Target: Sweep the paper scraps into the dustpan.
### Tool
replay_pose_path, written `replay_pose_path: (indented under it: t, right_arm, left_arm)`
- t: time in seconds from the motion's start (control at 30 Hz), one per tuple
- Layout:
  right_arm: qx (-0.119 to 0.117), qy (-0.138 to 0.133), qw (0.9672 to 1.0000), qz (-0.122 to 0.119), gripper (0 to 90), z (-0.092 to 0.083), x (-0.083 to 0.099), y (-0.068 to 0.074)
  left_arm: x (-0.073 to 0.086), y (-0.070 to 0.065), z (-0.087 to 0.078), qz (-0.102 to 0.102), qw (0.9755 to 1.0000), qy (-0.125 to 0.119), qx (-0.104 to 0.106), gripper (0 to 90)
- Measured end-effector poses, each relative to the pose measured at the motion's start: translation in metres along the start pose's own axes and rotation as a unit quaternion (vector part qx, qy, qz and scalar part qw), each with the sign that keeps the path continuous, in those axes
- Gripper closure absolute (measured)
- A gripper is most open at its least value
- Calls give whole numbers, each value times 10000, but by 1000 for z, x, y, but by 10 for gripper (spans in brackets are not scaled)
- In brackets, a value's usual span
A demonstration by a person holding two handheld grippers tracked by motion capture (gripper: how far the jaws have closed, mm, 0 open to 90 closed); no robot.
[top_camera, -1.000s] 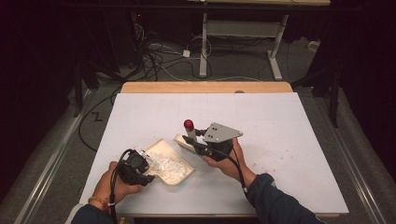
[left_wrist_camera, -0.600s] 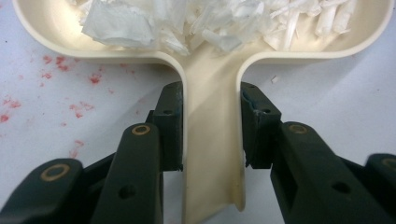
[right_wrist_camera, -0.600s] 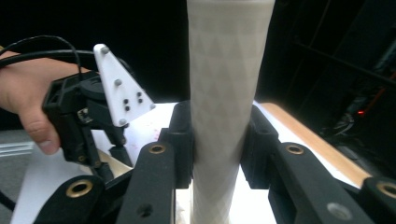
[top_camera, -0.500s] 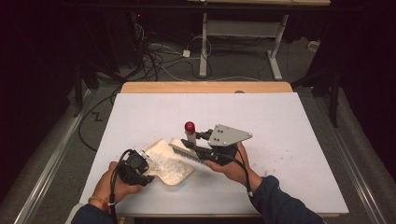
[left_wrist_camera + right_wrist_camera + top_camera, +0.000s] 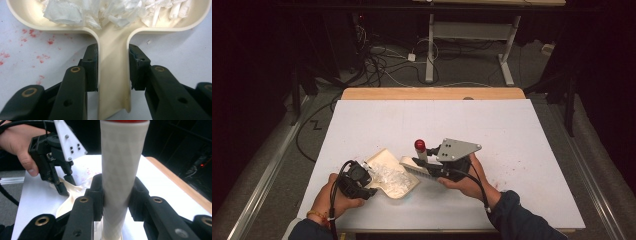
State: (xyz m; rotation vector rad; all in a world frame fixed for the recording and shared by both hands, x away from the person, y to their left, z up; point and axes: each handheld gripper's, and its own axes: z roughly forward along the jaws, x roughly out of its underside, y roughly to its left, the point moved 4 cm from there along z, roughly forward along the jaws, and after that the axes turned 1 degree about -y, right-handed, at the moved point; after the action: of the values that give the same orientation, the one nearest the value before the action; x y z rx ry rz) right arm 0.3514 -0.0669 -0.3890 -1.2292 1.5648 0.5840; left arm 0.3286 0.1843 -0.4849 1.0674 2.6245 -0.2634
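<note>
Up close, left gripper [image 5: 113, 67] clamps dustpan [image 5: 113, 45] handle, red specks [image 5: 37, 47] beside

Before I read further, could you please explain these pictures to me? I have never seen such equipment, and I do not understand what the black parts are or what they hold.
A person sits at a white table and holds a hand tool in each hand. Each tool is a gripper with two black jaws and a small camera riding on it.

The high view looks down from above. The left gripper is at its left, the right gripper near the middle.

The left gripper view looks along that tool's jaws. They clamp the handle of a cream dustpan that contains torn white paper scraps.

The right gripper view shows its jaws clamped on the white handle of a small brush, which has a red cap.
</note>
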Motion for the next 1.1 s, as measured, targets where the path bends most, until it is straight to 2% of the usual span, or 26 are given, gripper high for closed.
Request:
replay_pose_path:
  t: [0.03,0.13,0.3,0.57,0.67,0.73,0.77,0.83,0.87,1.1]
  right_arm:
    - [41,-66,10000,39,702,-6,-1,-2]
    - [35,-126,9999,68,701,-11,-2,-3]
    - [10,-32,10000,78,701,-11,2,0]
    - [269,-83,9996,64,701,-24,3,-8]
    - [324,-113,9993,153,701,-34,4,-15]
    - [426,-149,9988,185,701,-47,5,-23]
    - [426,-149,9988,185,701,-47,5,-23]
    - [528,-172,9981,259,701,-63,8,-30]
    - [528,-172,9981,259,701,-63,8,-30]
    - [762,-180,9958,474,701,-102,19,-44]
  left_arm:
    - [0,0,0,-3,10000,-5,0,625]
    - [0,0,0,7,10000,17,-11,625]
    - [0,-1,1,-20,10000,-2,-17,626]
    - [1,0,2,-19,10000,-26,-15,625]
    - [2,0,2,-51,10000,-33,-20,625]
    - [3,0,2,-53,10000,-49,-32,625]
    - [3,1,2,-51,10000,-52,-37,625]
    - [3,1,2,-89,9999,-83,-52,625]
    - [3,2,1,-102,9999,-93,-71,625]
    - [3,4,0,-186,9996,-171,-116,625]
